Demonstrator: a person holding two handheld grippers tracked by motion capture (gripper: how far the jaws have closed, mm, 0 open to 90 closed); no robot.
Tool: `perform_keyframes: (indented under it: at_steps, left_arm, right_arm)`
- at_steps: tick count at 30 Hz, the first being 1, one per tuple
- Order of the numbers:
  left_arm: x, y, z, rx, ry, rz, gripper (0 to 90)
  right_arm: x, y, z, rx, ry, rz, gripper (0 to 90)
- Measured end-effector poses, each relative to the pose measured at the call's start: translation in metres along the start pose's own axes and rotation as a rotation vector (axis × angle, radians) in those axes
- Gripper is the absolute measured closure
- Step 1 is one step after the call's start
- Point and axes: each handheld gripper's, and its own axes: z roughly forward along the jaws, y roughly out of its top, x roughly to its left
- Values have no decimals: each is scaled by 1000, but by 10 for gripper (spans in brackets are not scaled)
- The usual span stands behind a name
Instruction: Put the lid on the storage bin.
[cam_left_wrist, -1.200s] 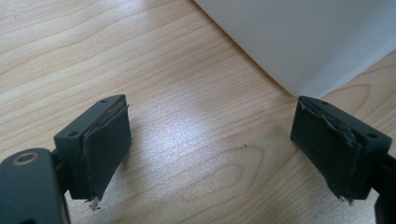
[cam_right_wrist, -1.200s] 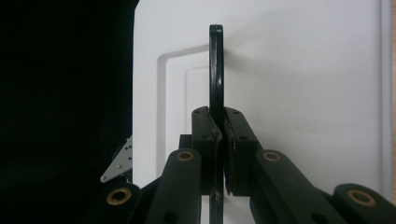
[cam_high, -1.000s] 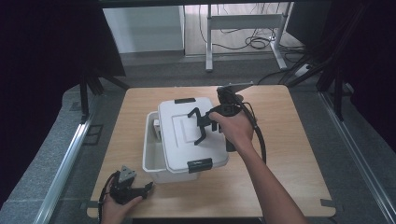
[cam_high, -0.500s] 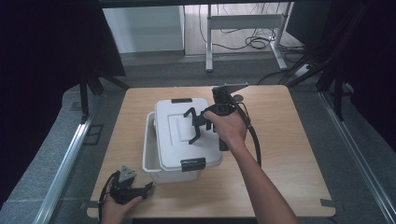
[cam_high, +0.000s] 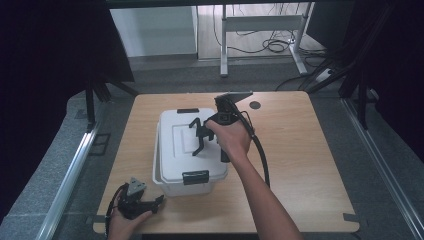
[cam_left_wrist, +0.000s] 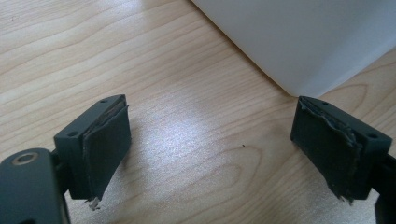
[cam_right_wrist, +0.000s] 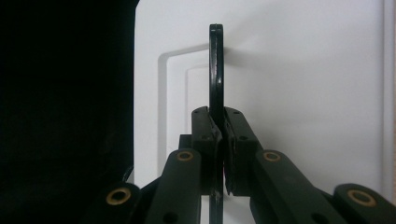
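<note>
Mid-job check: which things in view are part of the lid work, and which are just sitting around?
In the job:
- white lid, on the white bin
- black handle, pinched by the right tool

Just around:
- left tool, open, resting on the wooden table
- metal desk frame and cables on the floor beyond

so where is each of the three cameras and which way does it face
High view: sits above the person's side, facing forward and down on the table; both forearms show, the left gripper and the right gripper.
Left gripper view: rides on the left gripper, looking along its open jaws at the tabletop and a corner of the white box.
Right gripper view: rides on the right gripper, facing the lid; jaws shut on the black handle.
Shared: the white box shows in all three.
</note>
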Motion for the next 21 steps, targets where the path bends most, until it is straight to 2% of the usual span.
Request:
perform_keyframes:
  at_steps: [16, 21]
  left_arm:
    - [0, 0, 0, -4, 2, -2, 120]
    - [0, 0, 0, -2, 1, -1, 120]
  right_arm:
    - [11, 4, 19, 6, -21, 29, 846]
    - [13, 2, 25, 7, -31, 22, 845]
